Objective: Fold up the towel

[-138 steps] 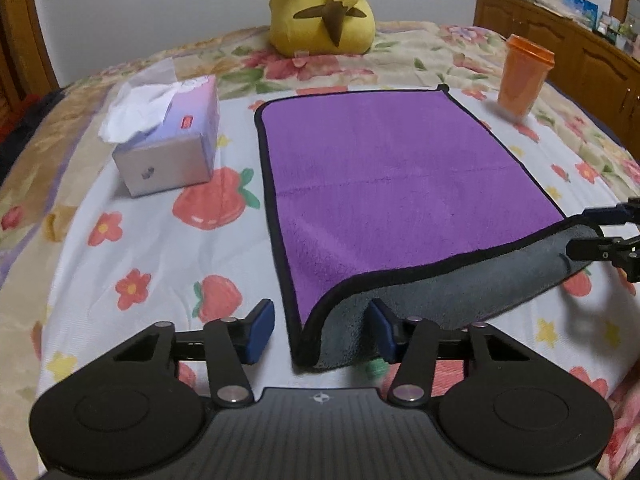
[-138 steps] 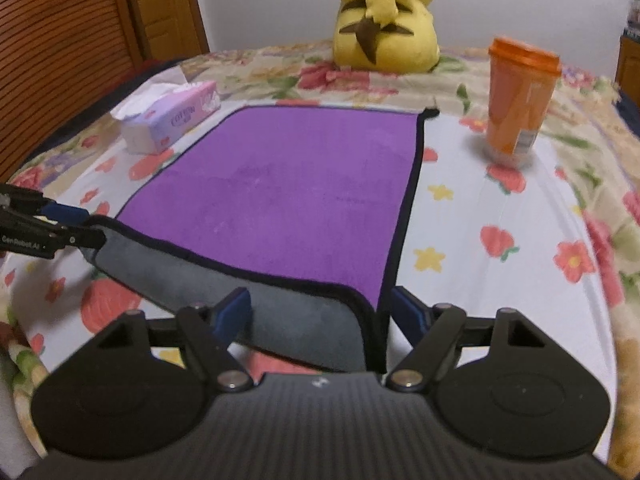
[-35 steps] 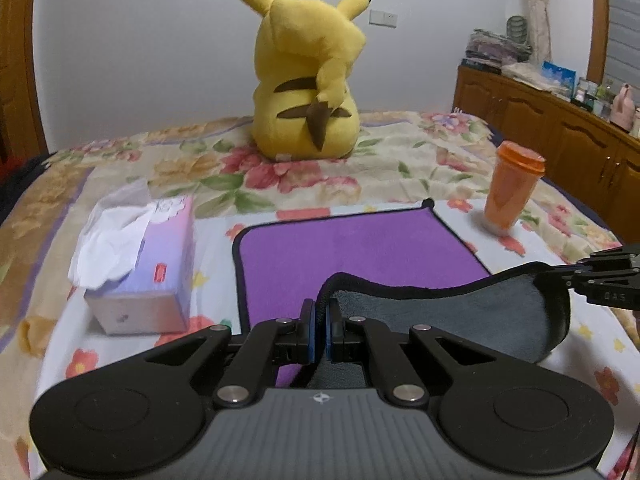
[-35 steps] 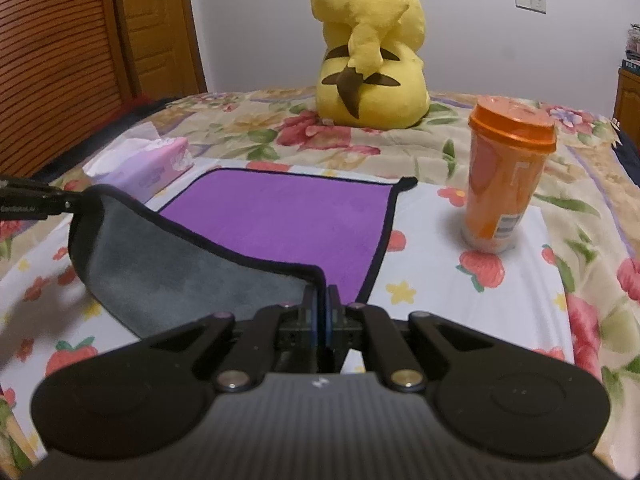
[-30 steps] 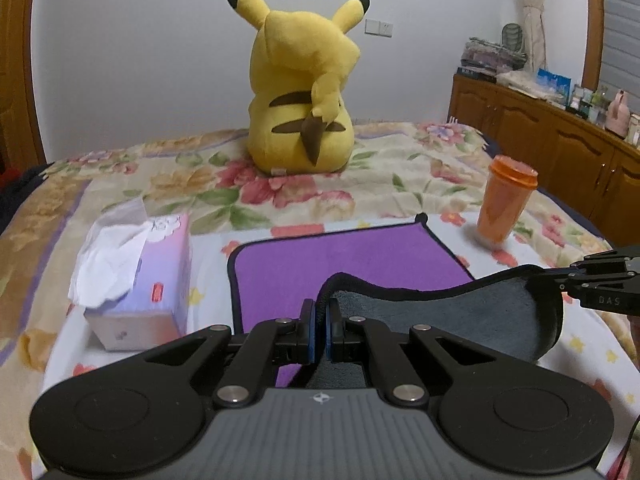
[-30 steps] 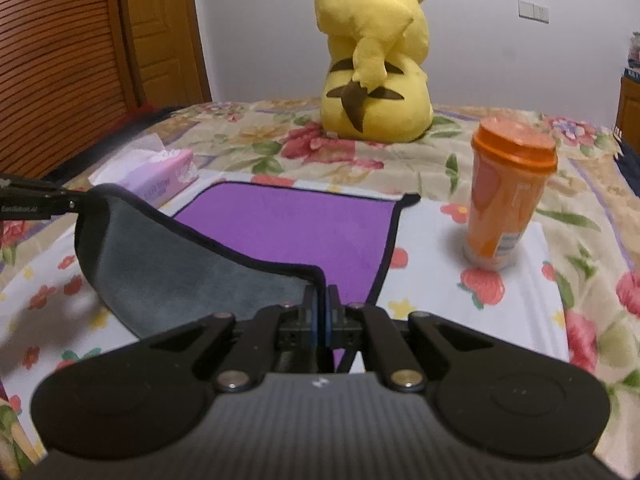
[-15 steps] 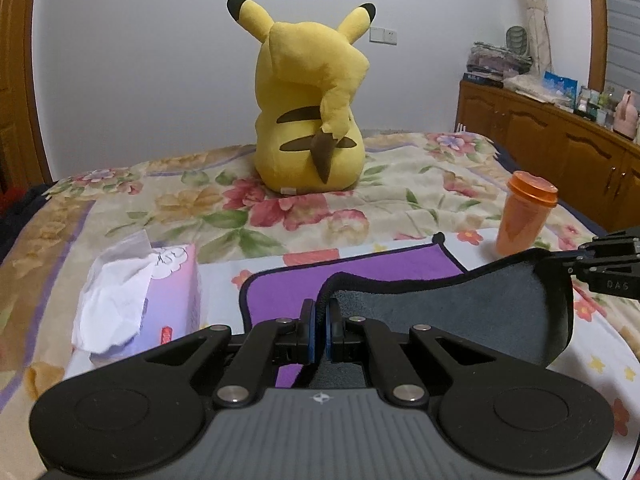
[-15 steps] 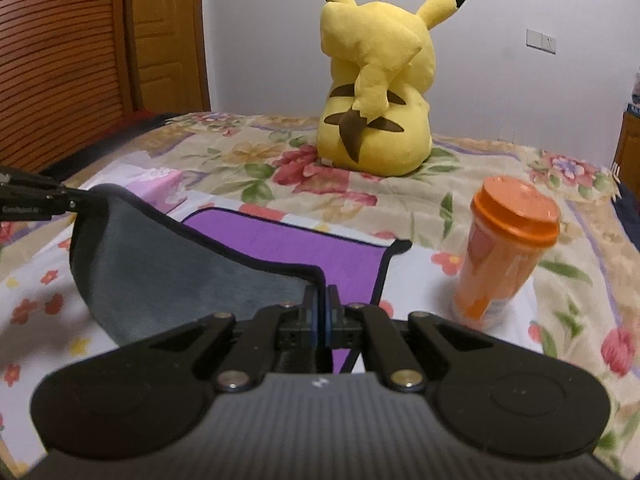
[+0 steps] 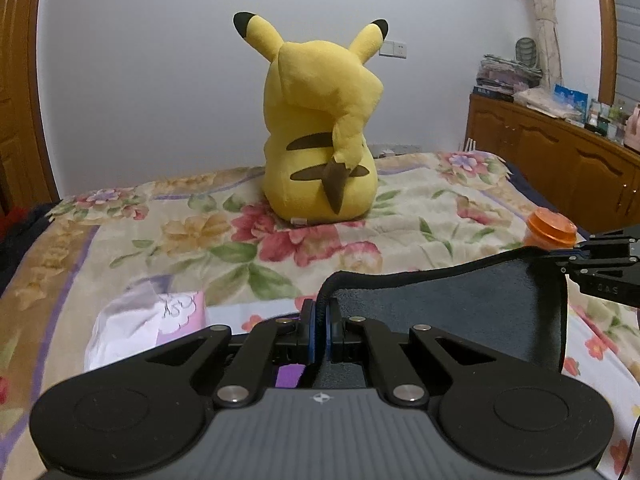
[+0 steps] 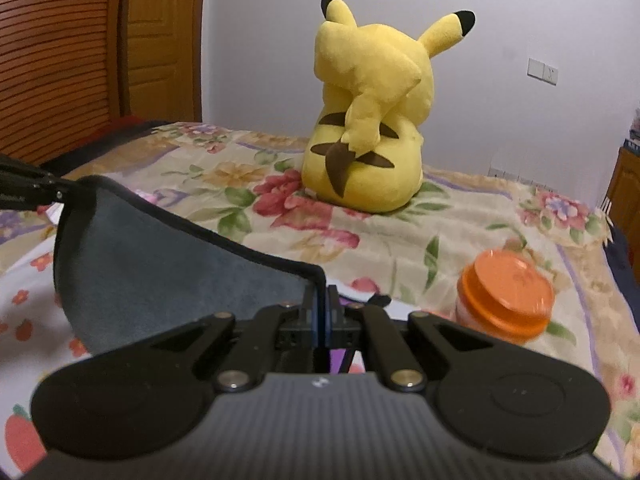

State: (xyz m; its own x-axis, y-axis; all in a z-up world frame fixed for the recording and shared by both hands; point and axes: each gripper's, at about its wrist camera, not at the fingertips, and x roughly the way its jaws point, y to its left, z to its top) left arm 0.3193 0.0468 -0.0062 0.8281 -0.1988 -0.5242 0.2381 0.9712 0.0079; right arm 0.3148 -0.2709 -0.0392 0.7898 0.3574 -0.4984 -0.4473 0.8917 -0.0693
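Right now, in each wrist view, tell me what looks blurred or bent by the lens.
Left wrist view: the white tissue box is smeared and the wooden door frame bows. Right wrist view: the orange lidded cup is motion-blurred; the yellow plush toy stays sharp.

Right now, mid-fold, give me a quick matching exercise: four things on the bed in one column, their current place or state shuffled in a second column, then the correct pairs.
Column 1:
1. towel
2. plush toy
3. orange cup
4. tissue box

Column 2:
A. sits at the far end of the bed, back to the cameras
B. lifted, grey side showing, a corner pinched by the left gripper and another by the right gripper
C. on the left, white tissue sticking out
D. stands on the right, lid on

Pairs: 1-B, 2-A, 3-D, 4-C
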